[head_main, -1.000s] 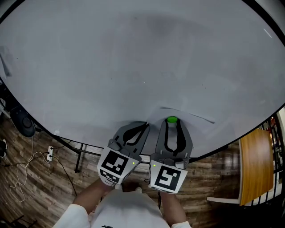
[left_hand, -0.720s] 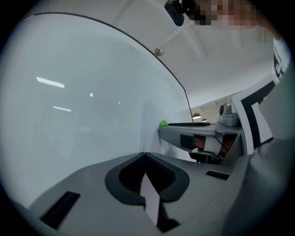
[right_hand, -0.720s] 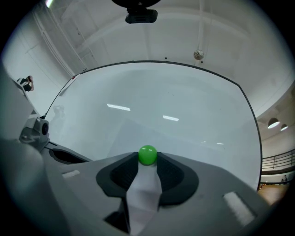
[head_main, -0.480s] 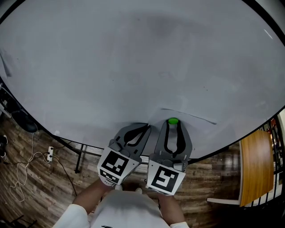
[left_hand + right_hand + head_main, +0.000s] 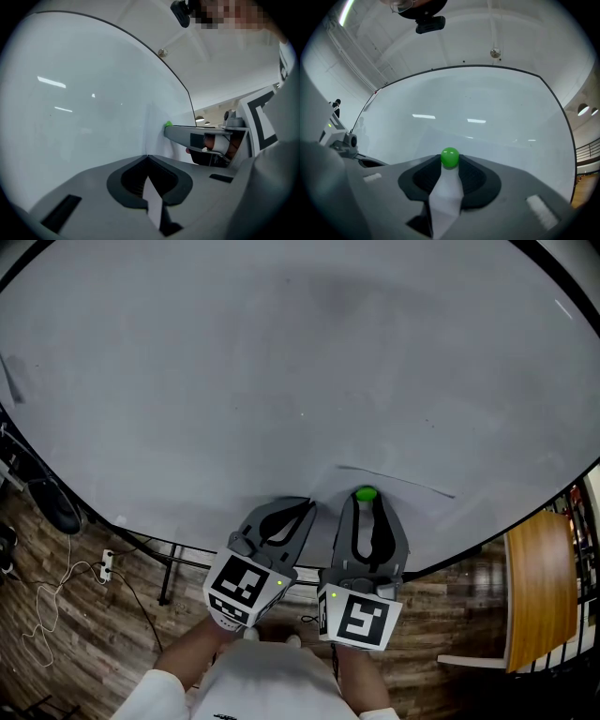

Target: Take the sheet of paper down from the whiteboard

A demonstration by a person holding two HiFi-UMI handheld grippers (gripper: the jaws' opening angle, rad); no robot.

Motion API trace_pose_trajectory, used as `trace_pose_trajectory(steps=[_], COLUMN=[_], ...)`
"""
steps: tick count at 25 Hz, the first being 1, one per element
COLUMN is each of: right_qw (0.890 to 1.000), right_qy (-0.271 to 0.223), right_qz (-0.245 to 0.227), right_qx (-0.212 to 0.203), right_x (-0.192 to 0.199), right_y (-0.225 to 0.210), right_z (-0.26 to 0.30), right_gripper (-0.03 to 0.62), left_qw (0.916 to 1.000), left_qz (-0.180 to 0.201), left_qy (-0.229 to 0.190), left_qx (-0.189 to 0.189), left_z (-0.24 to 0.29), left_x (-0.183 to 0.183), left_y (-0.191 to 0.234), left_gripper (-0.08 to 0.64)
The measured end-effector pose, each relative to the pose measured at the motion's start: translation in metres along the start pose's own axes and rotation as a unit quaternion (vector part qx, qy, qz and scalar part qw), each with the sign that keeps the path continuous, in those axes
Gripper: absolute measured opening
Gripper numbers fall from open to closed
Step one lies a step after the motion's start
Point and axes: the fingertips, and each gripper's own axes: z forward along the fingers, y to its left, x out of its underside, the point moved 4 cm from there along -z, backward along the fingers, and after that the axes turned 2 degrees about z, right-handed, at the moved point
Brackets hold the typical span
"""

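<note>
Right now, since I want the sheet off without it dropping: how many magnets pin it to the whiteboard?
1. A green magnet on the sheet, between the right gripper's jaws, which have just been closing. Part of the sheet is covered, so another may be hidden.

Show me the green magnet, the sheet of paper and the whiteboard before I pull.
green magnet (image 5: 450, 157): right gripper view, middle of its ball.
sheet of paper (image 5: 422, 512): head view, bare upper part.
whiteboard (image 5: 281, 362): head view, bare middle.
</note>
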Motion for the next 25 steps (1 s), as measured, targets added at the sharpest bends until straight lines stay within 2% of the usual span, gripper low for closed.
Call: trace_pose_trajectory(steps=[14, 25], right_qw=[1.000, 0.998], right_qy=[-0.002, 0.001], right_qz=[0.007, 0.027], right_qx=[-0.021, -0.052], right_x=[-0.001, 0.010], right_y=[-0.001, -0.002], right_z=[-0.031, -0.056], right_gripper=[0.129, 0.130], left_qw=[0.9998, 0.9989], left_qz=[-0.017, -0.033], left_qy=[0.006, 0.030], left_qx=[-0.007, -0.014], left_z=[-0.014, -0.035], left_x=[0.007, 0.030], left_y=[-0.008, -0.012], left_gripper=[0.005, 0.005])
